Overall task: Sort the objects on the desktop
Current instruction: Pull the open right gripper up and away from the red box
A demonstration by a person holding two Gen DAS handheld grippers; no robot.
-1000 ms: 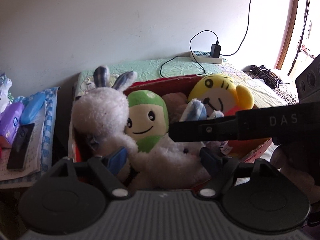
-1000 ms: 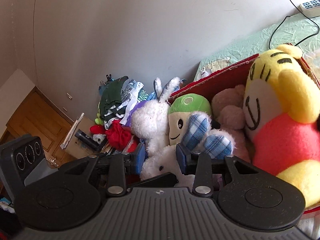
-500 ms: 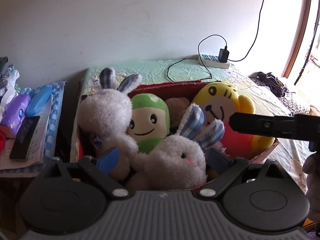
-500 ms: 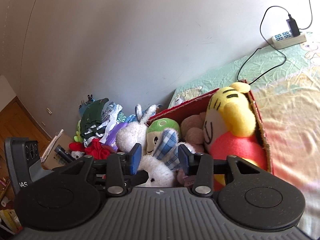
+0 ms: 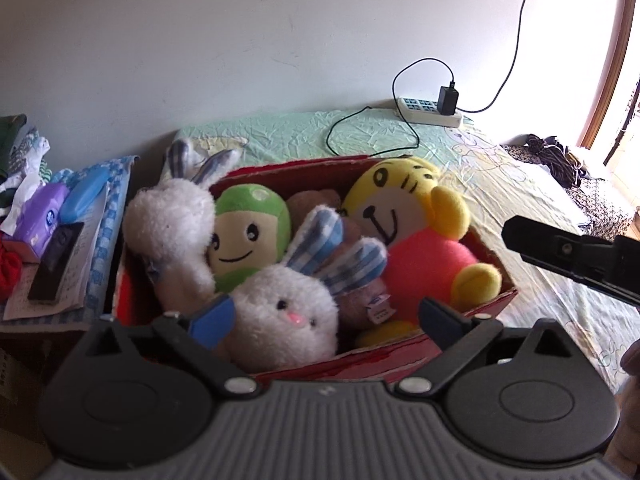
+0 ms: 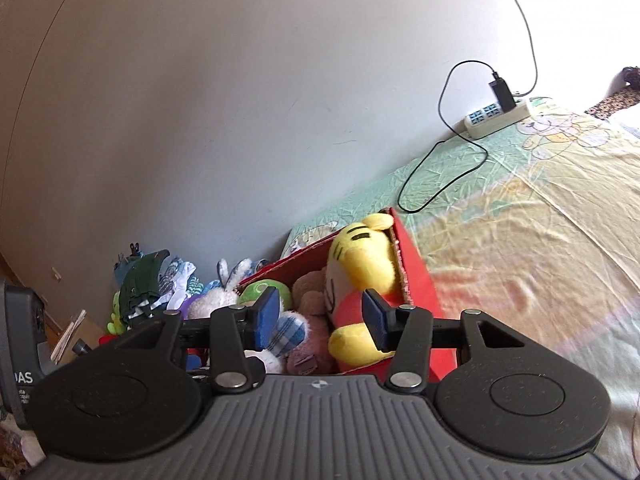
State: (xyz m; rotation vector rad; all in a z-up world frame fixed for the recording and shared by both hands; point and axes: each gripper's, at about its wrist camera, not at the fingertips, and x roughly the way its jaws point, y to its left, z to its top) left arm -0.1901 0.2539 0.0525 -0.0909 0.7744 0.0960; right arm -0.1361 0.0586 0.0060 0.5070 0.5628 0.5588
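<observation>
Both my tools have backed up and away from the red box over the last second — the toys that filled the views then now sit smaller and lower, and the right tool's arm, which crossed the left wrist view over the box, has slid out to the right edge. I read that as the last drop being finished, so the box looks packed and I'm clear to look for the next item.

Going left to right in the box: the white rabbit at the left wall stands with its ears up toward the wall; the green-capped doll sits upright facing me; the front white bunny sits low at the near wall, face toward me, its checked ears — its long axis — slanting up and right; the yellow tiger doll leans along the right side, head toward the far wall.

My left gripper is spread wide and holds nothing. My right gripper is likewise wide apart and holds nothing.
</observation>
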